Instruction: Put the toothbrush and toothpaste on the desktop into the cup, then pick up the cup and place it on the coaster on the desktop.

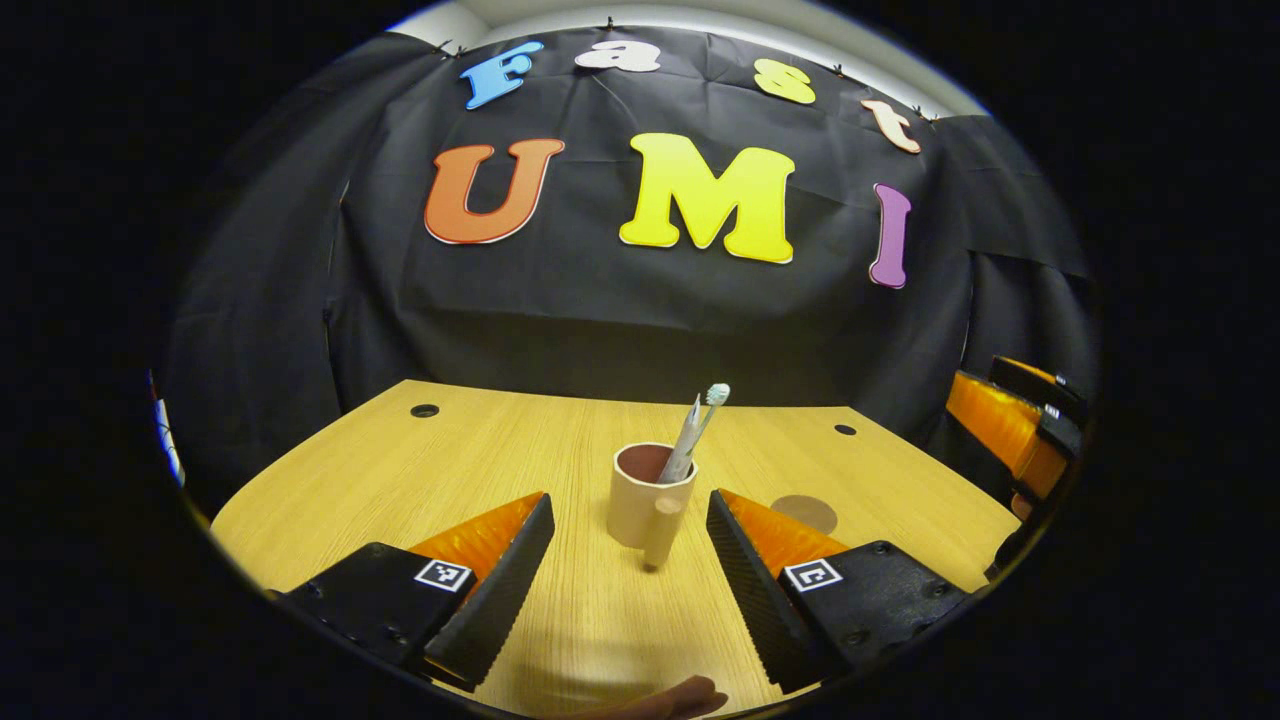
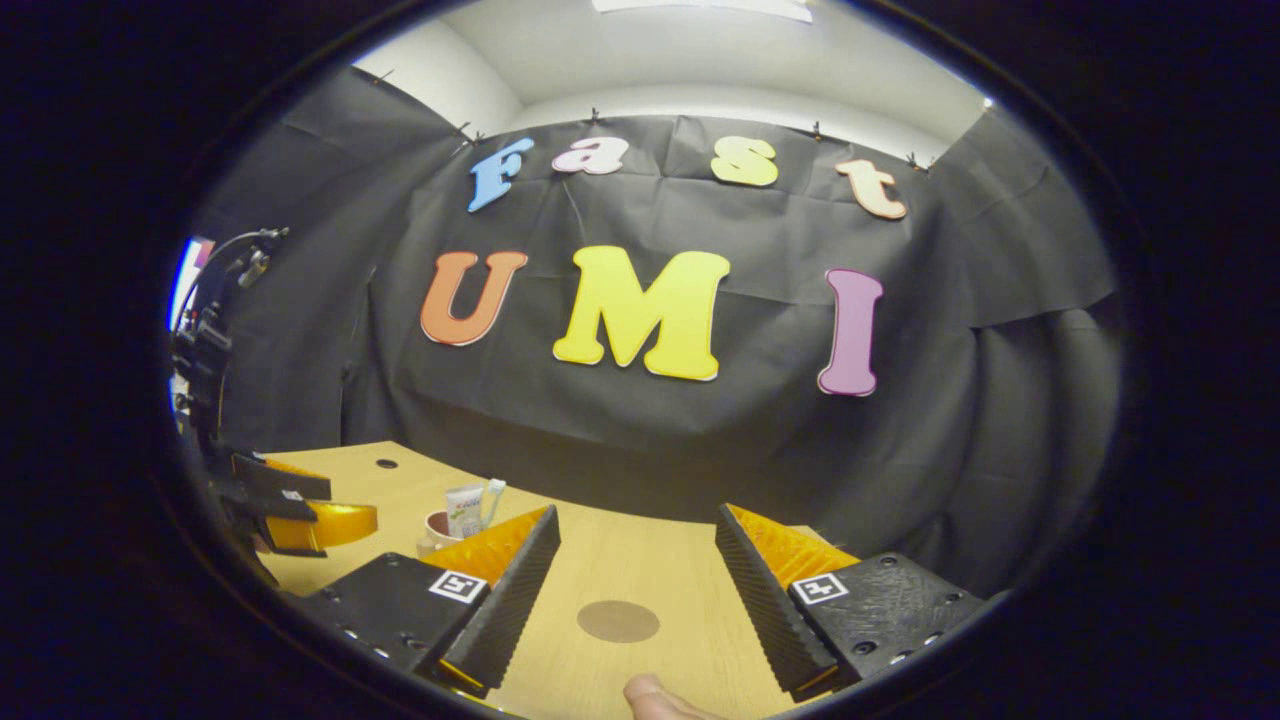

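A beige cup [image 1: 640,500] stands upright on the wooden desktop [image 1: 480,450], its handle towards me. A white toothpaste tube [image 1: 683,447] and a toothbrush [image 1: 716,394] lean out of it. My left gripper [image 1: 630,500] is open, its fingers on either side of the cup and slightly short of it. A round brown coaster [image 1: 805,513] lies flat to the cup's right. In the right gripper view my right gripper [image 2: 636,515] is open above the coaster [image 2: 618,621]. The cup [image 2: 435,528] sits far left, partly behind a finger.
The right gripper [image 1: 1020,430] hovers at the right edge of the left gripper view; the left gripper [image 2: 290,505] sits at the left of the right gripper view. Cable holes [image 1: 424,411] [image 1: 845,430] mark the table's back. A thumb [image 1: 680,700] shows at the bottom.
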